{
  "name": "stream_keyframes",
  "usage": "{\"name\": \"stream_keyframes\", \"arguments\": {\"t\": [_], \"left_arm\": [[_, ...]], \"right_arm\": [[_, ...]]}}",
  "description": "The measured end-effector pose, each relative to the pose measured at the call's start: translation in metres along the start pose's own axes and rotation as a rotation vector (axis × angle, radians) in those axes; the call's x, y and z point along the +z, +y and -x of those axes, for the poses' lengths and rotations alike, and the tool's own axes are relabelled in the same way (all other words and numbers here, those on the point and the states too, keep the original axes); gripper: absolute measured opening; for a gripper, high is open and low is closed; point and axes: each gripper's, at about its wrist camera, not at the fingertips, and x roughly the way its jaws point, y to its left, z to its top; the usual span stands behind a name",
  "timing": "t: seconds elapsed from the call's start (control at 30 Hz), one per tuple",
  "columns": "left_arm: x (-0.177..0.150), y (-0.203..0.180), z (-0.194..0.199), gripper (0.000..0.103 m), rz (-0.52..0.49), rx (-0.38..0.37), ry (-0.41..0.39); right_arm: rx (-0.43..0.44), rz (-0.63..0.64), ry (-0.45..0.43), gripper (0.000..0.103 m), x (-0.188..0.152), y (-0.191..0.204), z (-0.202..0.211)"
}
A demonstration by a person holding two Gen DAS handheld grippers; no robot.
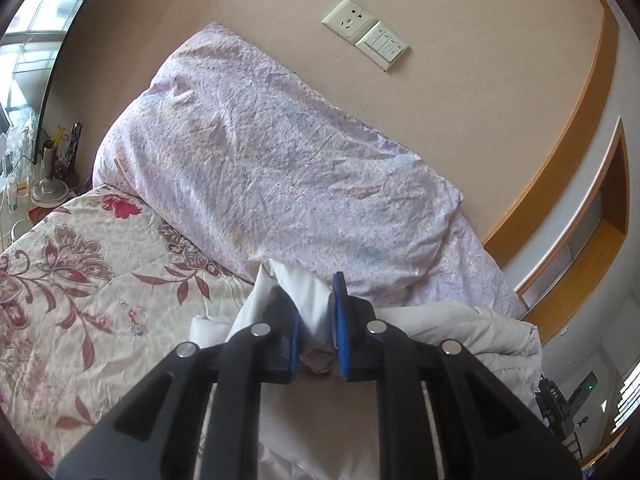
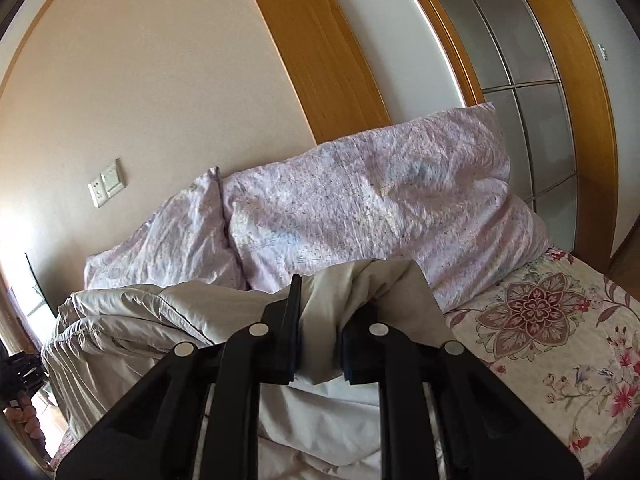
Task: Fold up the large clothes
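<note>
Left wrist view shows my left gripper (image 1: 314,312) with its blue-padded jaws closed down to a narrow gap on a bunched fold of the pale garment (image 1: 460,328), the cloth rising between the pads and spilling away to the right over the floral bedsheet (image 1: 80,280). Beyond it a lilac pillow (image 1: 260,160) leans against the wall, under the wall socket (image 1: 352,20). From the right wrist view, my right gripper (image 2: 320,320) is likewise pinched on the same garment (image 2: 160,312), a thick wad of grey-white fabric filling the space between its jaws and draping over the right finger; the rest lies heaped to the left on the bed, in front of the two pillows (image 2: 360,200). So I hold the garment at two points, both raised off the bedsheet (image 2: 540,340), with the bulk slack and crumpled between and below. I judge this to be the early step of a fold: lifting an edge to spread or carry it over. Which edge or corner each grip has I cannot tell. Next I would need to draw my hands apart to tension the edge, keep both grips firm, then lay the cloth flat without dragging the pillows.
</note>
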Motion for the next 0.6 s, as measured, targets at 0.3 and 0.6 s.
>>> {"name": "stream_keyframes", "arguments": {"t": [0.3,0.6], "left_arm": [[-0.002,0.021,-0.088,0.014,0.011,0.099,0.019],[-0.004,0.028,-0.109,0.078,0.029,0.162,-0.021]], "right_arm": [[-0.155,0.049,0.083,0.017,-0.017,0.009,-0.093],[-0.128,-0.1,0.144,0.079,-0.012,-0.009,-0.109]]}}
